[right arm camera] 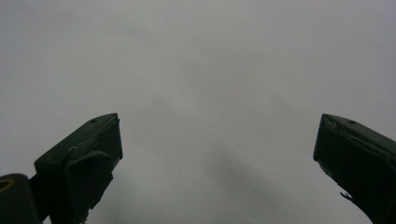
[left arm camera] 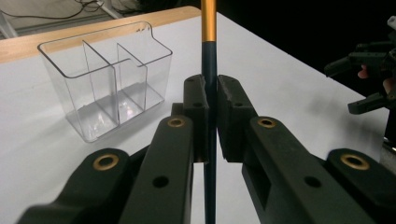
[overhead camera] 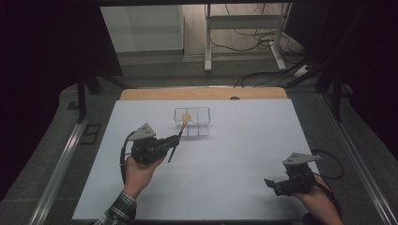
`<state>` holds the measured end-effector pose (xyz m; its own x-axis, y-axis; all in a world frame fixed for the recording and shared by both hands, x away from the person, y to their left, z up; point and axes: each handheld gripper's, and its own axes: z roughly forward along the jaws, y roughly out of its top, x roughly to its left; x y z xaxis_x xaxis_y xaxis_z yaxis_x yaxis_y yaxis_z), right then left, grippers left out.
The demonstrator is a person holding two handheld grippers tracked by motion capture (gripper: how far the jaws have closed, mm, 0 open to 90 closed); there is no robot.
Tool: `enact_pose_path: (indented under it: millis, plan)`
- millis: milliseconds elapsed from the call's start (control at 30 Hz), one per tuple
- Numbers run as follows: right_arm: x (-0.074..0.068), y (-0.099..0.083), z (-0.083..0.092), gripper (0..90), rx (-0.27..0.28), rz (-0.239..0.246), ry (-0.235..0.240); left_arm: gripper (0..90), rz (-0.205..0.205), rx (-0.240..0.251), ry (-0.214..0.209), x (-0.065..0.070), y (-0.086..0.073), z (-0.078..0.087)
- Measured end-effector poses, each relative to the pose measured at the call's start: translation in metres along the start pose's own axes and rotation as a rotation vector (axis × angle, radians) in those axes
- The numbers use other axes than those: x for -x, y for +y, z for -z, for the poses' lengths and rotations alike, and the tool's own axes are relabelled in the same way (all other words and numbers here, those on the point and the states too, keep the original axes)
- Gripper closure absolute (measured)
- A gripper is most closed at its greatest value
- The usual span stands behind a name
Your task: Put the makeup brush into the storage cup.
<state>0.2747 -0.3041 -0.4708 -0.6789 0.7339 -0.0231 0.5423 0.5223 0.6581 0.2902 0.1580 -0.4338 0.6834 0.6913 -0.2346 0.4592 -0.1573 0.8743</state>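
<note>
Brush [left arm camera: 208, 60], slim, light and stiff by our guess, sits pinched mid-handle in the left gripper [left arm camera: 209, 95] beside a clear organizer [left arm camera: 105, 79]. We judge that a sound hold. Right gripper [right arm camera: 217, 140] fingers are spread over the worktop [overhead camera: 225, 154].

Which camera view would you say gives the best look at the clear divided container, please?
The left gripper view: the clear container sits close, its two dividers and three compartments plain. The high view shows it small and far off on the white table. The right gripper view looks at bare table between open jaws.

My jaws clamp a dark stick [left arm camera: 209, 65] with an orange upper part; a clear three-compartment box [left arm camera: 105, 79] stands on the white desk [left arm camera: 280, 70] to its left.
</note>
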Motion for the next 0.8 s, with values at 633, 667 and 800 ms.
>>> enact_pose_path:
  millis: [633, 667, 800]
  plan:
    - [0.001, 0.000, 0.001, 1.2, 0.014, -0.012, 0.002, 83.8, 0.002, 0.050, 0.031, -0.003, 0.009, -0.007]
    - [0.001, 0.000, 0.001, 1.2, 0.016, -0.011, 0.002, 83.8, 0.000, 0.050, 0.032, -0.003, 0.010, -0.008]
    - [0.001, 0.000, 0.001, 1.2, 0.017, -0.010, 0.002, 83.8, 0.000, 0.056, 0.038, -0.003, 0.012, -0.011]
